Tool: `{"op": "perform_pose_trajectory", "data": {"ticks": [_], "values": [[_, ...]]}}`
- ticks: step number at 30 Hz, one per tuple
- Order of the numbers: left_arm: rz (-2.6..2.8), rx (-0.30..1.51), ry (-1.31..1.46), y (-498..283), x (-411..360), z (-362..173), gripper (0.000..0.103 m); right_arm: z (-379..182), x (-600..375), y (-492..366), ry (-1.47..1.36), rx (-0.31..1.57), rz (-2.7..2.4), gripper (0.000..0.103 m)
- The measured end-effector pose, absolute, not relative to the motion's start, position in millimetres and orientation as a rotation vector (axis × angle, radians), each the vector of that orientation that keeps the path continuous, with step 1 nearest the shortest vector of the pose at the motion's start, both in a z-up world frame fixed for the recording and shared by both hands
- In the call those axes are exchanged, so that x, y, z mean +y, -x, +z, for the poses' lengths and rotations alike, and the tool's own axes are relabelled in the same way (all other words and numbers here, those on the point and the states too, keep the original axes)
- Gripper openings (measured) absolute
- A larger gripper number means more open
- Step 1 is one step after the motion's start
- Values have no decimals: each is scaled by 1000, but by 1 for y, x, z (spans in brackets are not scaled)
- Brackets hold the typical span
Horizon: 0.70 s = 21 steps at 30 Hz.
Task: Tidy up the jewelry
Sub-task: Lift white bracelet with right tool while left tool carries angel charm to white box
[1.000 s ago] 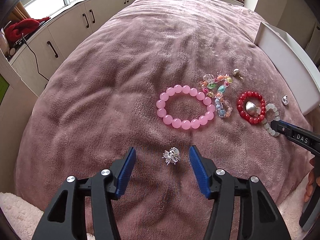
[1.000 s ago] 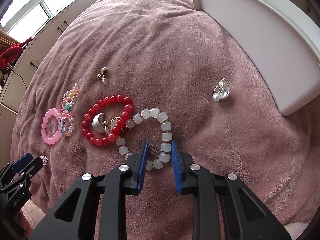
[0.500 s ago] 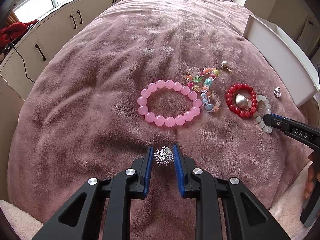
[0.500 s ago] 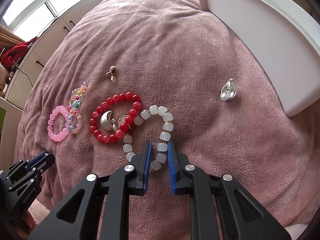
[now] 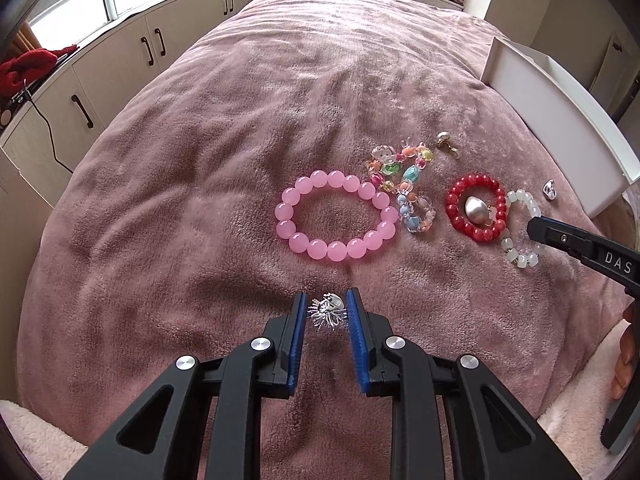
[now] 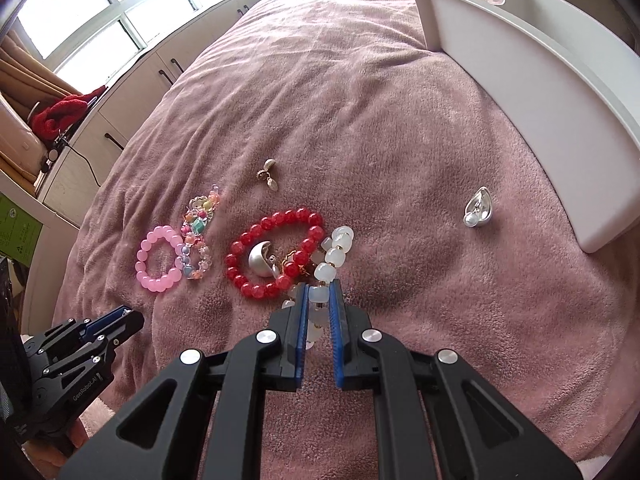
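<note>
Jewelry lies scattered on a pink plush blanket [image 5: 224, 128], and both grippers have hold of a piece. Left gripper [image 5: 327, 314] has its blue pads closed in on a small silver spiky brooch [image 5: 327, 313], which sits between the fingertips just above the blanket. Right gripper [image 6: 319, 300] is pinched nearly closed on a white bead bracelet [image 6: 334, 258], one bead caught between its pads (the rest of the loop trails forward, bunched against its neighbour). That neighbour is a red bead bracelet [image 6: 266, 240], touching the white one, with a silver shell-shaped earring [image 6: 262, 266] lying inside its ring. Further left sits a multicolored charm bracelet [image 5: 404, 184], touching a pink bead bracelet [image 5: 336, 216] on its far side. Beyond the red bracelet lies a small gold pearl earring [image 6: 268, 174], apart from everything. Off to the right, near a white tray [image 6: 540, 92] but not in it, rests a silver teardrop earring [image 6: 478, 212]. Cabinets [image 5: 116, 64] line the wall under the window.
</note>
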<state>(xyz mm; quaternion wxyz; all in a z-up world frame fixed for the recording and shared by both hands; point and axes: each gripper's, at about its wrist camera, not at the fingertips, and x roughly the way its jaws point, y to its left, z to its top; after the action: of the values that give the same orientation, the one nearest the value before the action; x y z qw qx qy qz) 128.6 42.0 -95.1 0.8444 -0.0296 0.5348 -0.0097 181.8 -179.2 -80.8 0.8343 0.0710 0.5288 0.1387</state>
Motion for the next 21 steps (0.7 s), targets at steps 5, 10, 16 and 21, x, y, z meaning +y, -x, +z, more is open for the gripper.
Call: {"op": "perform_pose_trajectory", "data": {"ticks": [5,10,16,21], "values": [[-33,1119,60,-128,40,-93,26,-71,-177,-181,-169,1088,325,11],[-65,1096,88,-129,39,-84,26,-57,-183,-180,-174,1060,343,11],[-77,1094,26,-139,23,-79,26,-34,-204,-188,-224,1025,342,11],[-87,1082,23,-155,9,-65,26,-1,-221,-192,-221,963,340,11]]}}
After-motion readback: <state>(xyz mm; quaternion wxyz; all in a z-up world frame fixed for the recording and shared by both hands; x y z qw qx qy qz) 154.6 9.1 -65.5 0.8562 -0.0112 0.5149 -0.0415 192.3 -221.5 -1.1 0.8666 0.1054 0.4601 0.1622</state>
